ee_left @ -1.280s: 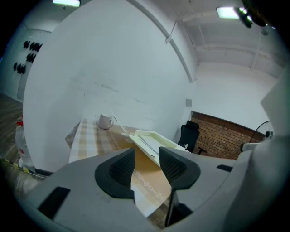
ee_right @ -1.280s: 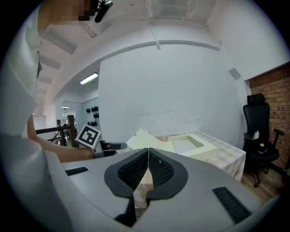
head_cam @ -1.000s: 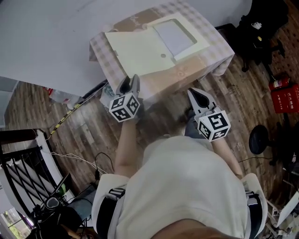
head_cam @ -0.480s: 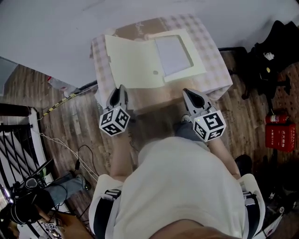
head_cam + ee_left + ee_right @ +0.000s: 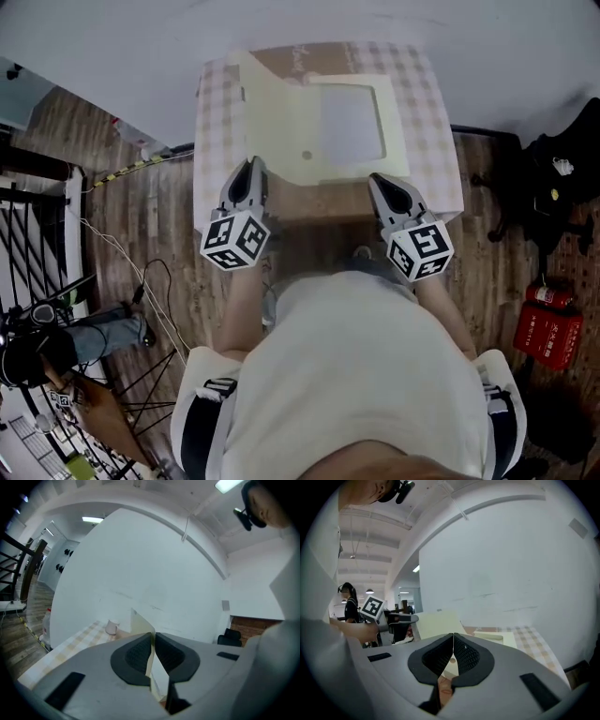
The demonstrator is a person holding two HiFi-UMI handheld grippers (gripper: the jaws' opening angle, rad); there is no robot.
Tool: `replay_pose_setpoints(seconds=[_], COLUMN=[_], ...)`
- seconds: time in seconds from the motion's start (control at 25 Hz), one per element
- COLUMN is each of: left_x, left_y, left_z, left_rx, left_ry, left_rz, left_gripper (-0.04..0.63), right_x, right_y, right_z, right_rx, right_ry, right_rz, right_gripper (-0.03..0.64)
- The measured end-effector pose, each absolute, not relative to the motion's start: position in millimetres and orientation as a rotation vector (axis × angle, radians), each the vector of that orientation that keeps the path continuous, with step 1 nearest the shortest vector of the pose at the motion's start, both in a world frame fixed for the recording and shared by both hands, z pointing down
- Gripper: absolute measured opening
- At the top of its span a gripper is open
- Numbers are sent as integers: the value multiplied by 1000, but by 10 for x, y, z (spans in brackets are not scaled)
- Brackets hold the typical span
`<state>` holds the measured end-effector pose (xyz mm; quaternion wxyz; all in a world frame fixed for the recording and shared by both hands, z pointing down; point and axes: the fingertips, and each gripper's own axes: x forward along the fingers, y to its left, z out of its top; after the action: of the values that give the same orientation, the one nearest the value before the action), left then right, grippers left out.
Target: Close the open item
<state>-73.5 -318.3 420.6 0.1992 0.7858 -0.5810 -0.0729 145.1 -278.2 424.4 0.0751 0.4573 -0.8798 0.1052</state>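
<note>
A flat cream box lies open on the checked tablecloth [image 5: 427, 89]. Its base [image 5: 352, 122] has a pale inside, and its lid [image 5: 281, 117] is folded out to the left. My left gripper [image 5: 250, 173] is at the lid's near left corner. Its jaws are closing, with the lid's thin edge [image 5: 140, 623] pinched between the pads [image 5: 136, 656]. The lid [image 5: 436, 623] stands lifted off the table. My right gripper [image 5: 386, 187] hovers over the table's near edge, right of the box, shut [image 5: 453, 641] on nothing.
A small white cup [image 5: 111, 627] stands on the cloth beyond the lid. On the wood floor are a red extinguisher [image 5: 548, 328] and black bags [image 5: 562, 183] at right, a black rack [image 5: 33, 234] and cables [image 5: 141, 281] at left. A white wall stands behind the table.
My left gripper has gone forward to the lid's near left corner and closed on its edge. The lid now looks narrower, lifted off the table. The right gripper stays shut.
</note>
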Motion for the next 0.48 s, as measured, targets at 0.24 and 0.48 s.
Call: replay_pose_setpoints(seconds=[0.24, 0.48], left_x=[-267, 321], left_y=[-3187, -3180], left_z=[4096, 4126], left_rx=[2222, 2256], left_ry=[-1596, -1500], left_rz=[-242, -206], left_gripper=[23, 23], right_x=[1787, 2184], right_y=[-2980, -3142], right_z=[4257, 4319], right_rx=[1308, 1312], right_ry=[-2667, -2669], right_rz=[307, 326], right_gripper=[0, 0])
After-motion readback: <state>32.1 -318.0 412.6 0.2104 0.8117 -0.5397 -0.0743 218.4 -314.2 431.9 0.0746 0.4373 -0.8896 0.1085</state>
